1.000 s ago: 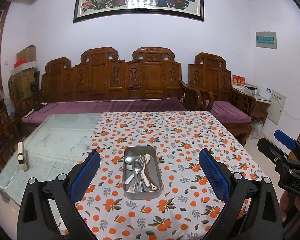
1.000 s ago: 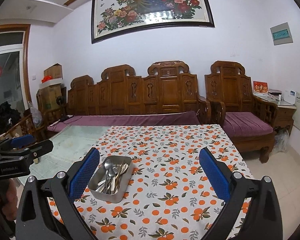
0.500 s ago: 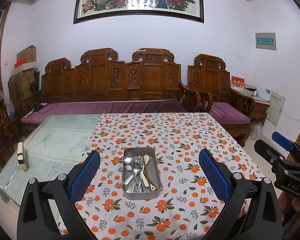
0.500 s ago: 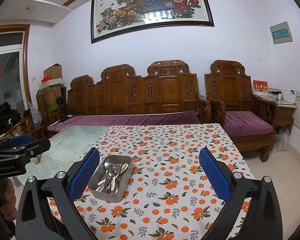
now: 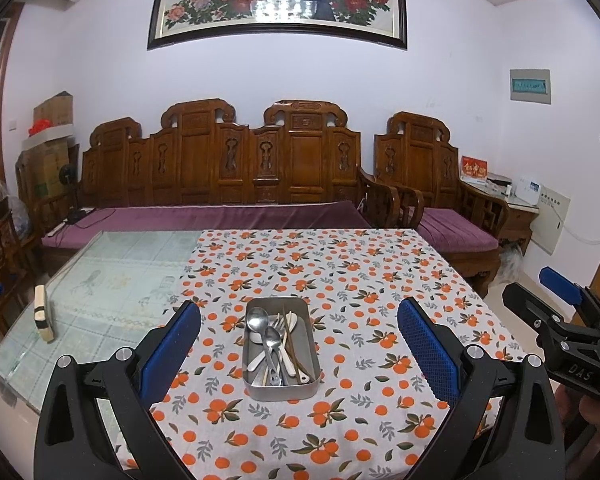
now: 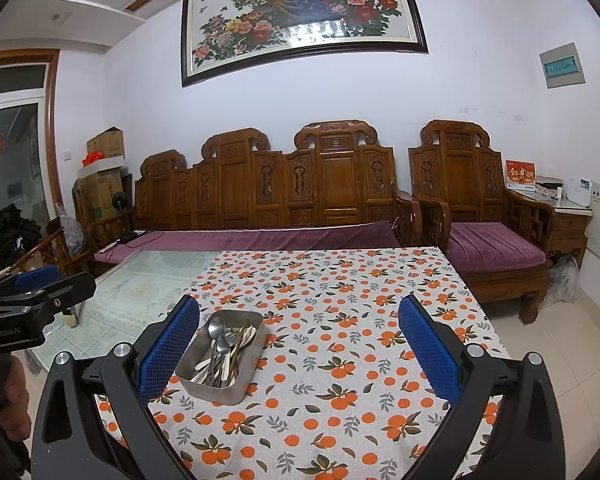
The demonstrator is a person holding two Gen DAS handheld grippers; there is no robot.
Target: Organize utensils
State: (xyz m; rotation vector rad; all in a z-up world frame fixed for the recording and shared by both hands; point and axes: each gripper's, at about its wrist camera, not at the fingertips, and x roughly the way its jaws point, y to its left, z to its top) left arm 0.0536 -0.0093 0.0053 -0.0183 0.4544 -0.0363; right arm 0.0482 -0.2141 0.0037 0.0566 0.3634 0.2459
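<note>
A steel rectangular tin [image 5: 281,390] [image 6: 210,388] sits on the orange-print tablecloth [image 5: 364,288] [image 6: 340,300], holding several metal spoons [image 5: 258,320] [image 6: 216,330], white-handled pieces and brown chopsticks [image 5: 290,340]. My left gripper [image 5: 299,354] is open, hovering above the near table edge with the tin centred between its blue pads. My right gripper [image 6: 298,354] is open too, held right of the tin, which lies by its left pad [image 6: 168,352]. Each gripper shows at the edge of the other's view: right gripper [image 5: 564,320], left gripper [image 6: 32,292].
The table's left half is bare patterned glass [image 5: 112,284] with a small wooden block [image 5: 42,314] near its left edge. A carved wooden sofa [image 5: 236,184] with purple cushions and an armchair [image 5: 440,200] stand behind. A hand [image 6: 4,384] holds the left gripper's handle.
Both grippers drifted slightly; the tin sits a little lower and nearer in both views. Nothing was grasped or released.
</note>
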